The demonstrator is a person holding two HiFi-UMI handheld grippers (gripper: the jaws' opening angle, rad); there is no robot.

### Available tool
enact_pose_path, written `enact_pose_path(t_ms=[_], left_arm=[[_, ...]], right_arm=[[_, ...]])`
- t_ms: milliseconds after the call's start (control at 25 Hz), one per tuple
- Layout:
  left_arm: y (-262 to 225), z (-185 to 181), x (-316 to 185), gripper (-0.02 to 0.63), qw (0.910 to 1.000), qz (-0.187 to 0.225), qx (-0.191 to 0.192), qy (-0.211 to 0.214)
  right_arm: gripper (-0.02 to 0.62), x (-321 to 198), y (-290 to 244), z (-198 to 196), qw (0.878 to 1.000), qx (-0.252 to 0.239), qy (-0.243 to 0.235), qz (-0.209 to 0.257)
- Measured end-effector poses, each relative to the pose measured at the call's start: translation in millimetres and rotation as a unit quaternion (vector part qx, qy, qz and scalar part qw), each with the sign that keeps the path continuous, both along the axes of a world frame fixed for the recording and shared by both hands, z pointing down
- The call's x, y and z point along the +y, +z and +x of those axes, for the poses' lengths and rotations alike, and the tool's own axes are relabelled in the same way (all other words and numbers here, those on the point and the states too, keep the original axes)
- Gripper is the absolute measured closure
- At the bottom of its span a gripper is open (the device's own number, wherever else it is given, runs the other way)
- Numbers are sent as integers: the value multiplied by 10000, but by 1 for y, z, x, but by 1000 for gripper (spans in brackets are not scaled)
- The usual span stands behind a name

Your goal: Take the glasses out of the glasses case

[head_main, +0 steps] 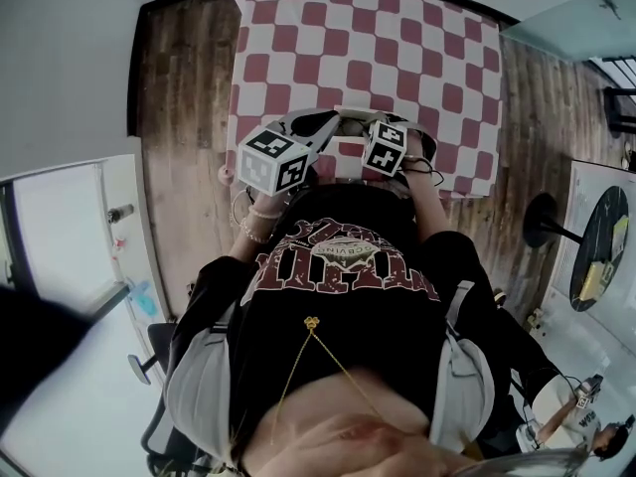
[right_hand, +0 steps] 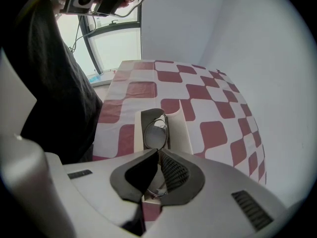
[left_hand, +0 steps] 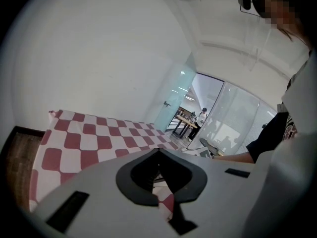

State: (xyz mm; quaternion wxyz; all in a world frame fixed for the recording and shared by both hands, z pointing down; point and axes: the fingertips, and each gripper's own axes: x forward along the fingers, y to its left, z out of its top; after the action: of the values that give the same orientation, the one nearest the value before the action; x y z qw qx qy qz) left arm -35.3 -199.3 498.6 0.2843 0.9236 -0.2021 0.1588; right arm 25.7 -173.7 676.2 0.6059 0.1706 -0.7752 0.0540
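Red and white checks cover the tablecloth, a smooth cloth with rounded squares lying flat on a table over a floor of dark wooden planks. At the near edge of the table stands a person in a black printed T-shirt, who holds both tools close together above the cloth.

The glasses case lies open on the cloth just beyond the right gripper. It is a hard, cream-coloured shell of long shape with rounded corners, and its inside is lined in matt grey. The glasses have a thin metal rim and clear lenses of rounded shape. One lens stands out past the jaw tips, over the grey lining of the case, and a piece of thin wire frame shows lower in the gap between the pads. The dark jaws of the right gripper, one with a ribbed rubber face, are clenched on the glasses.

The left gripper is just to the left of the case, with its black and white marker cube turned upward. Its jaws are pressed together at the tips. In the opening behind the tips I see only checked cloth and some pale lines that I cannot identify. To its right, a white edge shows near the person's bare forearm.
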Motion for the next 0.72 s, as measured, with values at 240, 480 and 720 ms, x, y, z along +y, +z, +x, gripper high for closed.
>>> enact_pose_path(t_ms=[240, 480, 720], left_arm=[[5, -2, -1, 607, 9999, -18, 29, -118], [10, -3, 1, 607, 9999, -16, -83, -140], [10, -6, -1, 607, 9996, 4, -214, -168]], right_arm=[[560, -3, -6, 1, 9998, 5, -23, 179], [560, -4, -14, 4, 9994, -61, 80, 318], [560, -6, -24, 7, 9988, -59, 97, 472]])
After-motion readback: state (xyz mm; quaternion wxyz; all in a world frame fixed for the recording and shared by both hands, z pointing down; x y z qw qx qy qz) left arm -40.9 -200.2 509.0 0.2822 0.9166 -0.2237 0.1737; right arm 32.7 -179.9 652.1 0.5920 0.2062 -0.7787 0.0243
